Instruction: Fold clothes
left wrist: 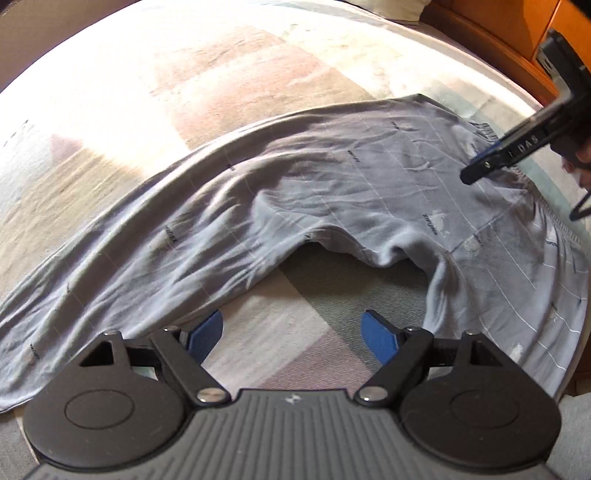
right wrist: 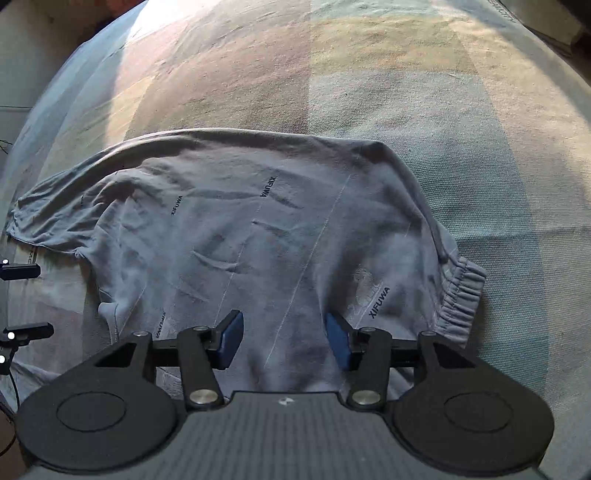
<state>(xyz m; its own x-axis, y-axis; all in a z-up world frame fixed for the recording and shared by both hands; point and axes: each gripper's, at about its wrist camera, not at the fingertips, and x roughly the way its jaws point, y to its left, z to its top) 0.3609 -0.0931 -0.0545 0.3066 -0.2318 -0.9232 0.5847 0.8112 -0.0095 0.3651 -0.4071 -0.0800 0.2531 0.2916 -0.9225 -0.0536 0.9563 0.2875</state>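
Observation:
Grey trousers [left wrist: 332, 192] with thin white lines and small printed words lie spread on a bed. In the left wrist view the legs run off to the left and the gathered waistband [left wrist: 554, 218] is at the right. My left gripper [left wrist: 291, 325] is open over the bare cover in the gap between the two legs, with nothing between its pads. In the right wrist view my right gripper [right wrist: 284, 321] is open just above the seat of the trousers [right wrist: 258, 229], beside the elastic waistband [right wrist: 461, 295]. The cloth lies under its pads, not pinched.
The bed cover [left wrist: 258, 92] is a pastel patchwork, brightly sunlit at the far left. Wooden furniture [left wrist: 498, 29] stands beyond the bed at the top right. One finger of the right gripper [left wrist: 491, 162] reaches in over the waistband. The left gripper's fingertips [right wrist: 22, 271] show at the left edge.

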